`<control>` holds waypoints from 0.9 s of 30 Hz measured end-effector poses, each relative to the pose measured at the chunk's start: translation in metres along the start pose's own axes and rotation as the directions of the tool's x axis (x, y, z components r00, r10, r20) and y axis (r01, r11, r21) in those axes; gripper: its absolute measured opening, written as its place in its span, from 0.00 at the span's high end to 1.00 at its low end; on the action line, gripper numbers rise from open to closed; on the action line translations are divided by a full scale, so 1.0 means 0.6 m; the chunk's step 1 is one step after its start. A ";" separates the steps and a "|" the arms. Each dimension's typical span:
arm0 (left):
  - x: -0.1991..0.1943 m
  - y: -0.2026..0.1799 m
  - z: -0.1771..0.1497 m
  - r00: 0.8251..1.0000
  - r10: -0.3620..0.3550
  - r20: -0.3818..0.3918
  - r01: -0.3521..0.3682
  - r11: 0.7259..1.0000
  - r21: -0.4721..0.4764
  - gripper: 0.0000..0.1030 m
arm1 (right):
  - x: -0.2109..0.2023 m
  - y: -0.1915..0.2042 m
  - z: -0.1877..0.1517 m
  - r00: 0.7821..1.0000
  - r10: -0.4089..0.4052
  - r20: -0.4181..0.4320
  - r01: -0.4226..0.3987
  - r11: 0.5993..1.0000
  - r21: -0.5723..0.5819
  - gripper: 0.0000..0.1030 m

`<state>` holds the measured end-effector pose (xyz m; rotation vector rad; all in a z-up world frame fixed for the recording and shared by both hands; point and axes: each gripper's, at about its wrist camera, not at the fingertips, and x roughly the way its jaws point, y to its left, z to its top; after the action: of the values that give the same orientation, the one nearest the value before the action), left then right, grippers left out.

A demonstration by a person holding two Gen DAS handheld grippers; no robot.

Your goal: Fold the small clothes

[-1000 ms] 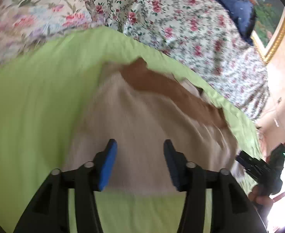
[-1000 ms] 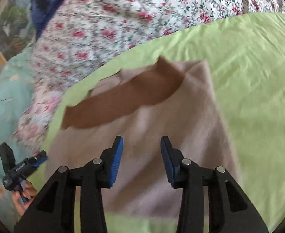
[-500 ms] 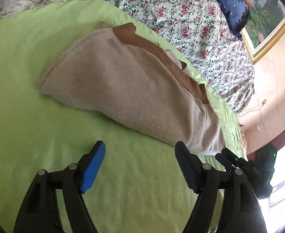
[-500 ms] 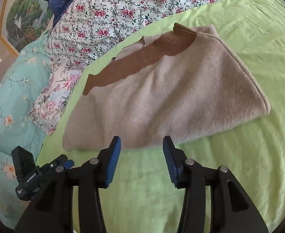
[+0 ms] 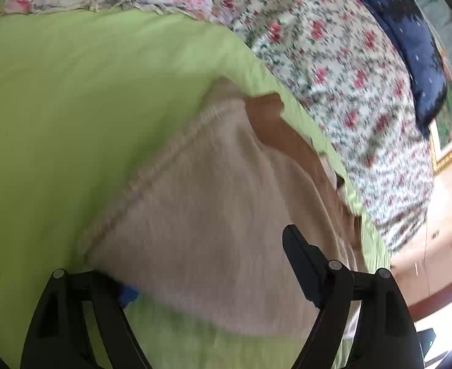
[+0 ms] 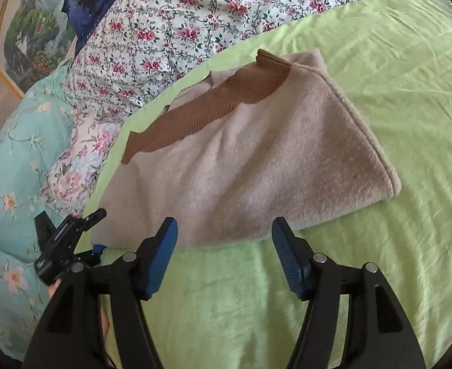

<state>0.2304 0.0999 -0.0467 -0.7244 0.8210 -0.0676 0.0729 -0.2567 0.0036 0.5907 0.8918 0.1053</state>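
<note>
Beige sweater [image 6: 241, 160], already folded, lies mid-frame on the green sheet [image 6: 395, 61] of the bed, brown ribbed band toward the floral quilt [image 6: 195, 9]. Left gripper [image 5: 207, 270]: jaws closing around the sweater's near left corner, one under, one over; pinch not confirmed. Right gripper [image 6: 224, 246]: jaws opening, nothing between. Best to catch every layer at the edge. Half a second ago left hovered short of the sweater; now it's on it.

Folded beige sweater [image 6: 241, 166] with brown ribbed band lies flat on green sheet [image 6: 395, 61]. Right gripper [image 6: 224, 255] just short of its near edge, jaws opening, nothing between. Left gripper [image 6: 72, 233] at sweater's left corner.
</note>
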 end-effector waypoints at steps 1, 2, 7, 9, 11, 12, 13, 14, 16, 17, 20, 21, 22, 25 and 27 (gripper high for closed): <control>0.004 -0.005 0.008 1.000 0.016 0.014 -0.016 1.000 0.011 0.40 | 0.001 -0.001 0.002 1.000 0.002 -0.001 -0.002 1.000 0.000 0.37; 0.007 -0.010 0.014 0.999 0.023 0.022 -0.024 0.999 0.027 0.51 | 0.002 -0.002 0.005 1.000 0.005 -0.003 -0.005 1.000 0.001 0.37; -0.002 -0.060 0.030 0.998 0.002 0.060 -0.009 0.992 0.124 0.88 | 0.005 -0.004 0.028 1.000 0.026 0.001 -0.026 1.000 -0.005 0.37; -0.013 -0.100 0.025 0.997 -0.004 0.083 -0.013 0.978 0.209 0.90 | 0.004 -0.007 0.043 0.999 0.052 0.006 -0.052 0.999 0.002 0.37; -0.019 -0.149 0.012 0.996 -0.040 0.086 0.012 0.954 0.299 0.93 | 0.005 -0.013 0.063 0.997 0.076 0.011 -0.076 0.997 0.011 0.37; -0.019 -0.182 0.000 0.995 -0.054 0.081 0.022 0.935 0.355 0.93 | 0.006 -0.017 0.079 0.995 0.094 0.009 -0.095 0.995 0.019 0.37; -0.018 -0.202 -0.011 0.995 -0.066 0.076 0.031 0.920 0.390 0.93 | 0.008 -0.019 0.089 0.995 0.104 0.005 -0.104 0.994 0.022 0.37; -0.014 -0.222 -0.023 0.994 -0.085 0.063 0.051 0.906 0.420 0.93 | 0.014 -0.021 0.107 0.992 0.124 -0.006 -0.123 0.992 0.023 0.37; 0.003 -0.263 -0.053 0.992 -0.123 0.010 0.103 0.871 0.480 0.93 | 0.028 -0.020 0.136 0.990 0.136 -0.034 -0.135 0.991 0.024 0.37; 0.013 -0.278 -0.068 0.993 -0.120 -0.010 0.109 0.854 0.509 0.93 | 0.038 -0.017 0.150 0.987 0.153 -0.050 -0.152 0.988 0.021 0.37; 0.048 -0.318 -0.119 0.996 -0.070 -0.045 0.083 0.791 0.606 0.93 | 0.075 -0.003 0.182 0.970 0.218 -0.103 -0.216 0.976 0.035 0.36; 0.057 -0.325 -0.131 0.997 -0.061 -0.055 0.081 0.779 0.622 0.93 | 0.095 0.007 0.192 0.960 0.243 -0.141 -0.241 0.970 0.035 0.31; 0.066 -0.328 -0.140 0.996 -0.059 -0.070 0.090 0.773 0.628 0.93 | 0.118 0.018 0.199 0.943 0.279 -0.182 -0.277 0.960 0.033 0.29; 0.079 -0.330 -0.153 0.994 -0.054 -0.096 0.103 0.769 0.630 0.93 | 0.191 0.048 0.220 0.909 0.312 -0.277 -0.315 0.948 0.036 0.25; 0.079 -0.331 -0.157 0.994 -0.048 -0.099 0.101 0.760 0.642 0.93 | 0.241 0.067 0.230 0.883 0.322 -0.341 -0.328 0.944 0.042 0.25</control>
<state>0.2410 -0.1199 0.0012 -0.0899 0.7728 -0.4376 0.2753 -0.2371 -0.0105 0.7163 1.1226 0.5346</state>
